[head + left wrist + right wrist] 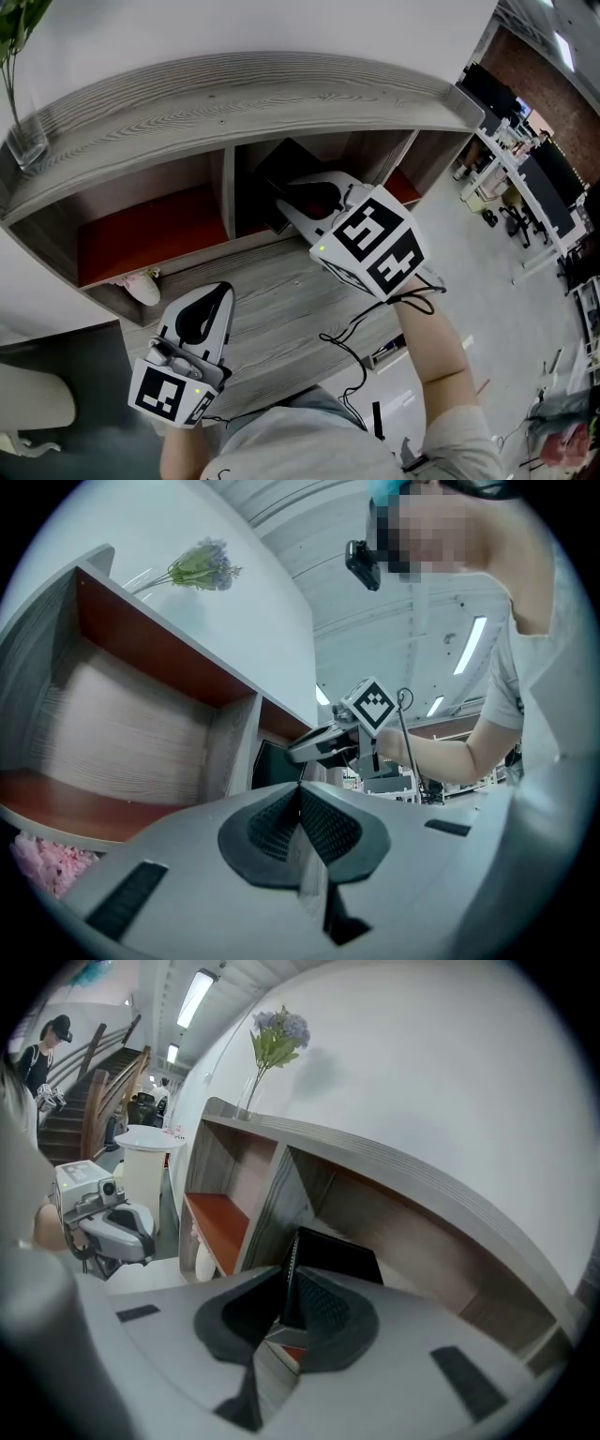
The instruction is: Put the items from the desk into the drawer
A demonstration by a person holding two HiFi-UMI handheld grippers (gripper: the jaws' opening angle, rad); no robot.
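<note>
A thin black notebook stands on edge inside the middle compartment of the grey wooden desk shelf. My right gripper is shut on its near edge. In the right gripper view the notebook sticks out from between the closed pads of the right gripper. My left gripper hovers over the desk top at the lower left, shut with nothing in it; the pads of the left gripper meet.
The left compartment has a red floor, with a white and pink soft thing at its front. A glass vase with a plant stands on the shelf top at far left. Cables hang off the desk's front edge.
</note>
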